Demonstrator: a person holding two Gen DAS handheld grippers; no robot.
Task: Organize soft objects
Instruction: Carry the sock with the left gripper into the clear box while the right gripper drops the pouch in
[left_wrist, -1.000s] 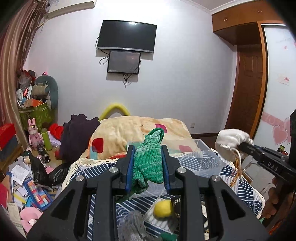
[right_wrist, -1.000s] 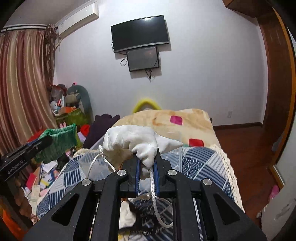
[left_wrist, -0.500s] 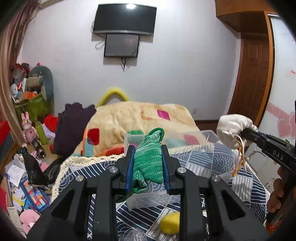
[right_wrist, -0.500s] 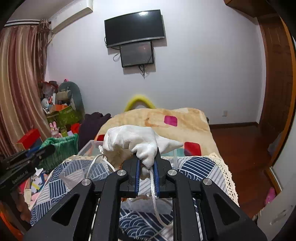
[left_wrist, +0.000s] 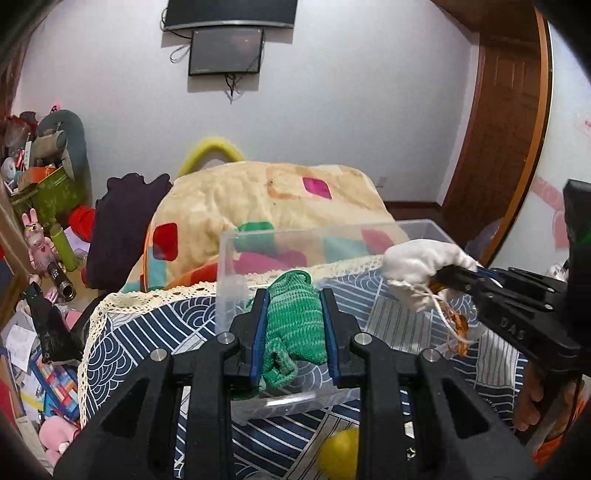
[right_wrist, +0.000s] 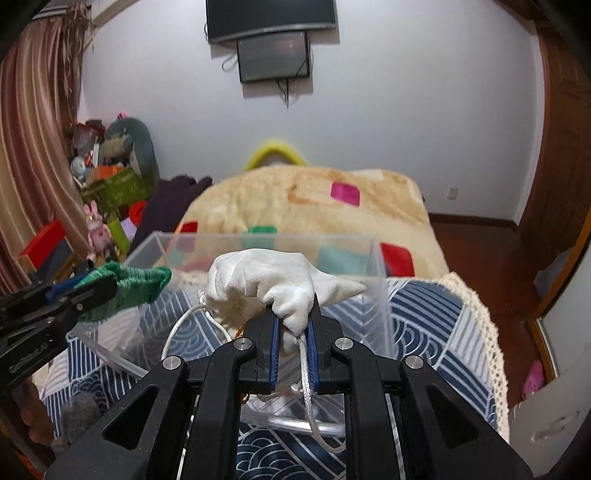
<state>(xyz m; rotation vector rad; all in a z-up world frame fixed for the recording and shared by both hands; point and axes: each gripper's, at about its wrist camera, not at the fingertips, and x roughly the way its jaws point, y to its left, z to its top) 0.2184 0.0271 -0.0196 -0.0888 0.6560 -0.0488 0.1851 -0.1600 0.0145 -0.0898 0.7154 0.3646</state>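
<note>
Now both grippers have come forward over the clear plastic bin (left_wrist: 424, 229): left gripper (left_wrist: 293, 325) pinches the green knitted cloth (left_wrist: 295, 325), right gripper (right_wrist: 291, 343) pinches the white drawstring pouch (right_wrist: 266, 280). Release looks next.

Both wrist views look close along their fingers — sharing the clear bin (left_wrist: 236, 258).

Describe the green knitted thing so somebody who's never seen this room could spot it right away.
Start at the bed's blue patterned cover and the clear plastic box on it. Over the box's near left side, the left gripper clamps the green knitted piece. The right gripper beside it holds a white pouch with a cord.
</note>
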